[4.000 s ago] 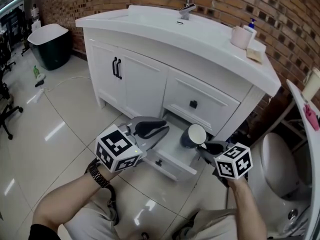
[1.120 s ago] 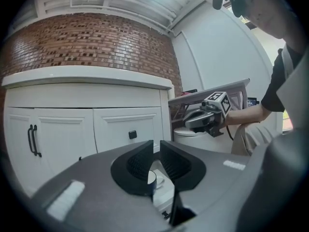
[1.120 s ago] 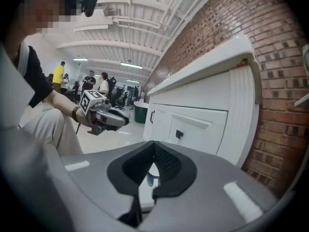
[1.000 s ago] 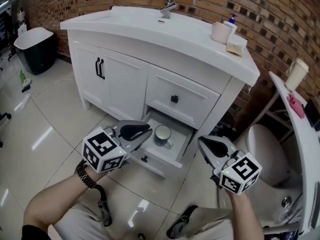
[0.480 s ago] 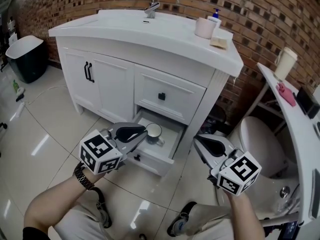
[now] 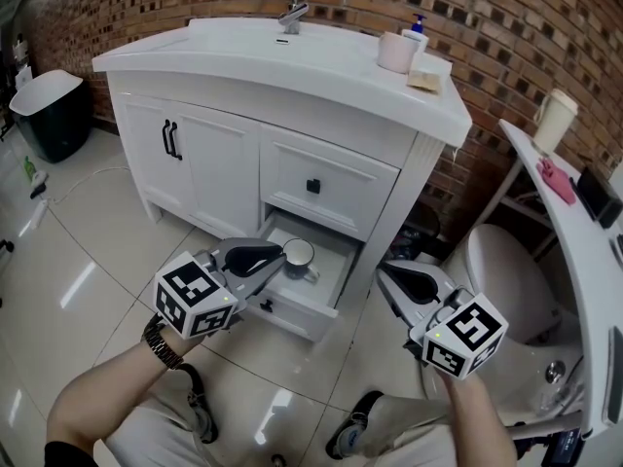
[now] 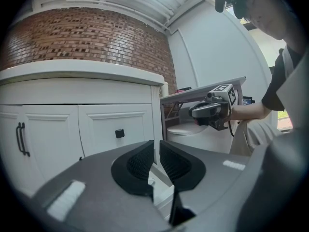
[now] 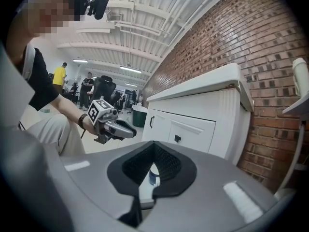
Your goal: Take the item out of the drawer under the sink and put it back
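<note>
Two hand-held grippers, left (image 6: pixel 278 255), right (image 6: pixel 384 270), seemingly closed; mug (image 6: pixel 300 255) in drawer (image 6: pixel 329 267).

— Colours here? White vanity (image 6: pixel 224 154), black handles (image 6: pixel 171 139), against a red-brown brick wall (image 6: pixel 506 27) with pale mortar.
— And the drawer (image 6: pixel 292 314)? White too; the mug (image 6: pixel 298 257) in it dark outside, white inside.

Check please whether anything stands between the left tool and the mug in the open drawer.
Nothing visible does. The mug stands upright in the open drawer, uncovered from above. The left tool, jaws together and empty, is close beside it at the drawer's front.
</note>
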Demonstrator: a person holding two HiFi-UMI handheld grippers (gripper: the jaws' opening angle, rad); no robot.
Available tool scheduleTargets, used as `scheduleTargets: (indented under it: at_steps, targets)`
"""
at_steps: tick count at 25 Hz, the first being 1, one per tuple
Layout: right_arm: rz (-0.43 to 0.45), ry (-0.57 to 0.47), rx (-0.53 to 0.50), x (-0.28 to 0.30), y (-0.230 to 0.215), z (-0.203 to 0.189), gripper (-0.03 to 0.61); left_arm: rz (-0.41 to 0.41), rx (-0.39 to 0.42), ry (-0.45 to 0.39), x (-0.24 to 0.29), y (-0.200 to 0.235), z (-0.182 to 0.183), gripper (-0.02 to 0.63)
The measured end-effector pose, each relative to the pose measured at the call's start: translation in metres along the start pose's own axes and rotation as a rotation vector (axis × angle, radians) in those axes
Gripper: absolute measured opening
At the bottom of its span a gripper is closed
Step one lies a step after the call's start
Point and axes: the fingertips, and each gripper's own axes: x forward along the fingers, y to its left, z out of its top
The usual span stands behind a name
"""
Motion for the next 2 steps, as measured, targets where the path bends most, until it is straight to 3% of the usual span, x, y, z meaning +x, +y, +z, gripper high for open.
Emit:
scheduleTargets:
  at_steps: [2]
  targets:
    - [0.004,0.005,-0.004,0.0013,0.0007,-0.0008,0.002,-0.001,0.000,0.001,0.0004,0.0003,0.0000,0.057]
